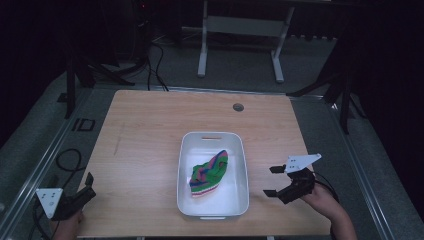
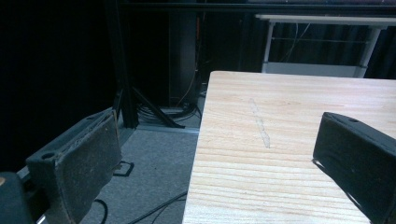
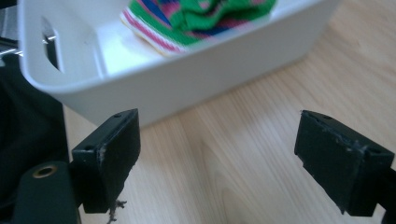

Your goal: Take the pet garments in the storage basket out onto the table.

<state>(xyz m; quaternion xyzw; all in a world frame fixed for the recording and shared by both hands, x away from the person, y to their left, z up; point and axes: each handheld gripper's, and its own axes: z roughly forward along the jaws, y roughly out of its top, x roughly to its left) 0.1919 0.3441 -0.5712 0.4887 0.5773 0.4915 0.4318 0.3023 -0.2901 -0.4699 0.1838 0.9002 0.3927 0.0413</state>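
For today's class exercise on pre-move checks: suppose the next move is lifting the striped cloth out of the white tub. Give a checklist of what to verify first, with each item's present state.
1. Right claw open, nothing held: ok.
2. Left claw open, nothing held: ok.
3. Green, pink and blue striped knitted cloth lies inside the white rectangular plastic tub: ok.
4. Tub sits fully on the light wooden table: ok.
5. Right claw positioned over the cloth: not ok; it is beside the tub's outer wall.
6. Anything hidden under the cloth: cannot tell.

Table [image 1: 145,150] pale wood, matt grain; tub [image 1: 239,150] smooth glossy white plastic; striped cloth [image 1: 210,173] knitted, soft; jaw pads matt black, scuffed.
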